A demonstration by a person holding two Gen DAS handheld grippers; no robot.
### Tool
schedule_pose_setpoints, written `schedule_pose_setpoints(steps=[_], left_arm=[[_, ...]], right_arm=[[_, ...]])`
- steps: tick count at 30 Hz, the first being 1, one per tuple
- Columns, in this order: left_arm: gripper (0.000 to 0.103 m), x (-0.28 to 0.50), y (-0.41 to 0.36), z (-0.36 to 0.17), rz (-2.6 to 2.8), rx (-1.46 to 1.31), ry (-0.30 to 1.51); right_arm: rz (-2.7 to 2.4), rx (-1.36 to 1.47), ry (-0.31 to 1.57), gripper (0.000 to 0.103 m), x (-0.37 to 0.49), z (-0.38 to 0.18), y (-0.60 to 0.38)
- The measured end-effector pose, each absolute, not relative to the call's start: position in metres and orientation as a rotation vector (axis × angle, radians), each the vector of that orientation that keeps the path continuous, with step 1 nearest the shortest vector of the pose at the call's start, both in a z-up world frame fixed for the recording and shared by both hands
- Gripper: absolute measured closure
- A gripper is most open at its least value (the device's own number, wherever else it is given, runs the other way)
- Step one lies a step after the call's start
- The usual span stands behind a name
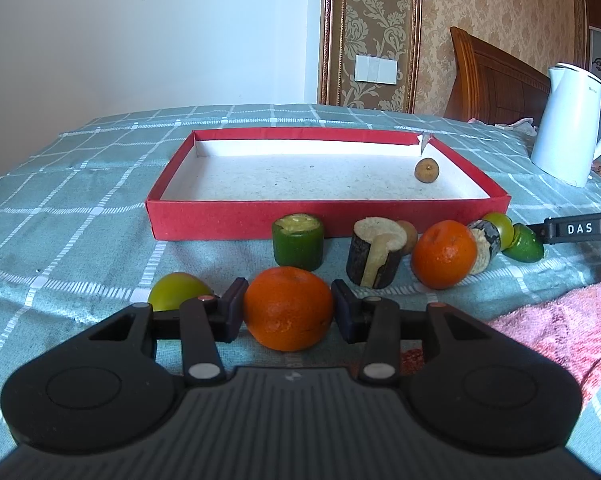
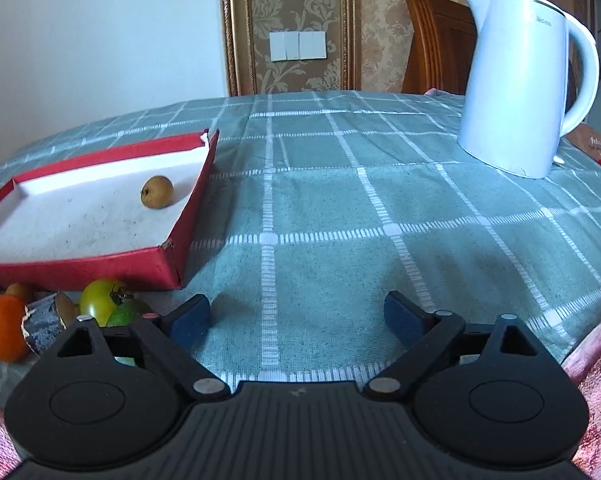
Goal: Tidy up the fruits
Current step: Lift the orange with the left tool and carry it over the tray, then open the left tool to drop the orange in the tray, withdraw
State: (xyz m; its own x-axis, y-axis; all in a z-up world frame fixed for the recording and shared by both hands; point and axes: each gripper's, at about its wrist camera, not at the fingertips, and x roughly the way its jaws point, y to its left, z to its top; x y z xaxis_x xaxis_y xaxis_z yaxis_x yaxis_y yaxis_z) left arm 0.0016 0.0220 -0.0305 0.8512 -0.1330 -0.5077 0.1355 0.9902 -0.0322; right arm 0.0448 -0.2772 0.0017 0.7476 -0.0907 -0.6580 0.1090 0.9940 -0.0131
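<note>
Left claw (image 1: 287,307) is clenched on the near orange (image 1: 288,307), a pad pressed to each side; the fruit sits on the green checked cloth (image 1: 80,208) near the front edge of the table. A yellow-green fruit (image 1: 176,290) lies just left of the claw, partly behind its left finger.

Beyond the orange, L to R along the red box's (image 1: 240,220) front wall: a green cut chunk (image 1: 298,246) standing upright, a dark-skinned cut chunk (image 1: 374,254) w/ a small brown fruit (image 1: 409,236) behind it, a second orange (image 1: 442,254), another dark chunk (image 1: 485,244) leaning on it, then a green-yellow tomato (image 2: 102,300) and a green fruit (image 1: 524,245). These crowd the space btwn claw and box (none touch the held orange). Inside the box, a lone brown fruit (image 1: 427,170) rests near the far right corner.

Right claw (image 2: 297,316) is released, fingers spread wide w/ only bare cloth between; its left finger sits just beside the green fruit. White kettle (image 2: 520,80) stands toward the far right edge; pink towel (image 1: 560,332) at the near right.
</note>
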Motion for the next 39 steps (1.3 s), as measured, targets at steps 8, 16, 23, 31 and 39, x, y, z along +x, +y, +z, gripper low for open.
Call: schedule_pose_setpoints(steps=[8,16,23,31,39], left_arm=[[0.063,0.004,0.026,-0.025,-0.148,-0.017,0.548],[0.063,0.007,0.024,-0.009,-0.164,-0.004,0.523],[0.063,0.041,0.023,0.022,-0.156,0.003,0.471],[0.063,0.125,0.023,0.022,-0.066,0.003,0.531],[0.063,0.177,0.032,0.002,-0.013,-0.025,0.626]], right_arm=[[-0.105,0.031,0.720,0.005,0.045,0.002,-0.278],[-0.105,0.031,0.720,0.005,0.045,0.001,-0.277],[-0.105,0.031,0.719,0.005,0.045,0.001,-0.277],[-0.104,0.032,0.719,0.004,0.046,0.001,-0.277],[-0.113,0.036,0.721,0.002,0.047,0.001,-0.277]])
